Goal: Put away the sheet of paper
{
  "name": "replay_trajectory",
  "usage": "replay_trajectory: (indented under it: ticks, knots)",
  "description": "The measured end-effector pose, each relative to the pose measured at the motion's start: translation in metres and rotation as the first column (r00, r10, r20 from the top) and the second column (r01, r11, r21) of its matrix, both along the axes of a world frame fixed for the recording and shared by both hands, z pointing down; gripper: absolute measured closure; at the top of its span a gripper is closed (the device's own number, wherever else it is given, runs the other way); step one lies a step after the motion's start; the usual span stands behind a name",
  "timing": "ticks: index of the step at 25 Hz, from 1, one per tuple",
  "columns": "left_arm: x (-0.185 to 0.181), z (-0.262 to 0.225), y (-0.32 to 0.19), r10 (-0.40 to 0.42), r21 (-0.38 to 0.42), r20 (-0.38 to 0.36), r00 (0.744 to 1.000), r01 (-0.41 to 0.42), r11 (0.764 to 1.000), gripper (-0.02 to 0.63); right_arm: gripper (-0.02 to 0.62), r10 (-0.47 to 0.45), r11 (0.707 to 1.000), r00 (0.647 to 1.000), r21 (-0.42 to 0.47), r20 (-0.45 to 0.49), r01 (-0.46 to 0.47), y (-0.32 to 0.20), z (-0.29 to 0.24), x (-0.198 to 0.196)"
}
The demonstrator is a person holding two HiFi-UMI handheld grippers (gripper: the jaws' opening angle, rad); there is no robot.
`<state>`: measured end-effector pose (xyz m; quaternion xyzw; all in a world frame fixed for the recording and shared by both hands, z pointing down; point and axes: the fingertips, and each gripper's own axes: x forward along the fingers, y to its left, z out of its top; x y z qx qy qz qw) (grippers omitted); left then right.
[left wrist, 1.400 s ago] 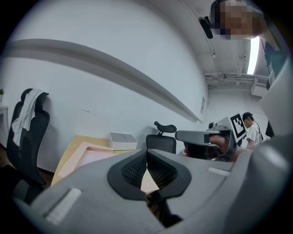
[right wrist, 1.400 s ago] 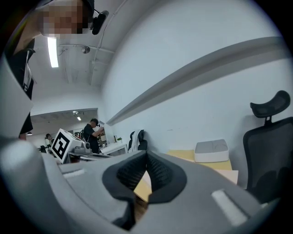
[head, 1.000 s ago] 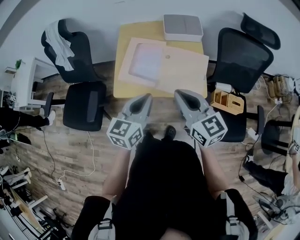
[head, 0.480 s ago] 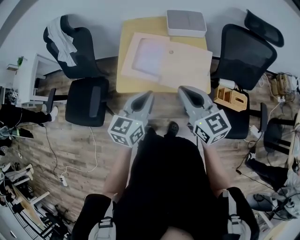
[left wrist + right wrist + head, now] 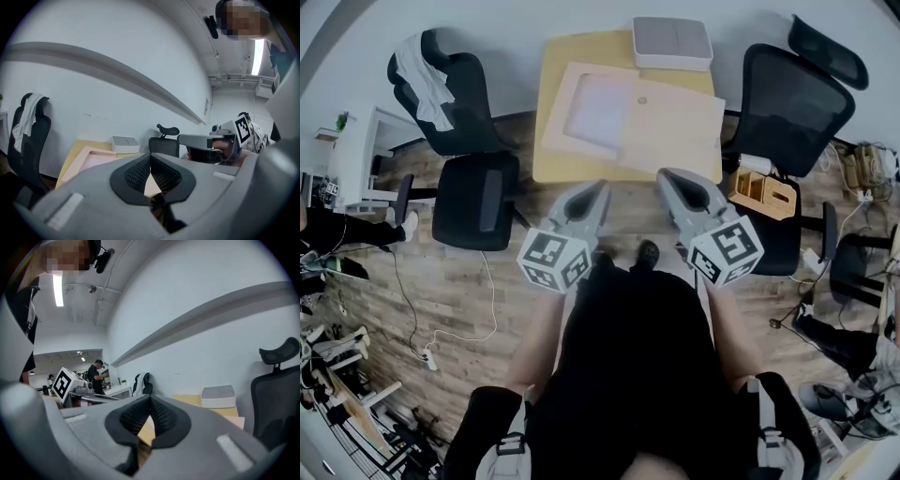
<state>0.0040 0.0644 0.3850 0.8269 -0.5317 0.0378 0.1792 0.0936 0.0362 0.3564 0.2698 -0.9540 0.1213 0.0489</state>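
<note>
A pale sheet of paper (image 5: 598, 106) lies in the left half of an open pinkish folder (image 5: 670, 131) on a small wooden table (image 5: 546, 159). My left gripper (image 5: 599, 188) hovers just short of the table's near edge, shut and empty. My right gripper (image 5: 664, 175) is beside it at the same edge, also shut with nothing in it. In the left gripper view the jaw tips (image 5: 150, 157) meet, with the folder (image 5: 93, 157) beyond them. The right gripper view shows closed tips (image 5: 150, 399) and the table behind.
A grey box (image 5: 671, 42) stands at the table's far edge. A black chair (image 5: 473, 197) and another draped with a white cloth (image 5: 427, 80) stand to the left. At the right are a black chair (image 5: 787, 103) and a wooden organiser (image 5: 757, 195). Cables cross the wood floor.
The head view has shifted slightly. Both grippers stay shut and in nearly the same place before the table.
</note>
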Motion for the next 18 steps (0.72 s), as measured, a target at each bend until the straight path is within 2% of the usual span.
replay_trajectory:
  ticks: [18]
  knots:
    - [0.002,0.006,-0.017,-0.005,-0.020,0.005,1.000,0.005,1.000,0.595,0.594,-0.002,1.000,1.000,-0.014,-0.004,0.002,-0.018,0.008,0.003]
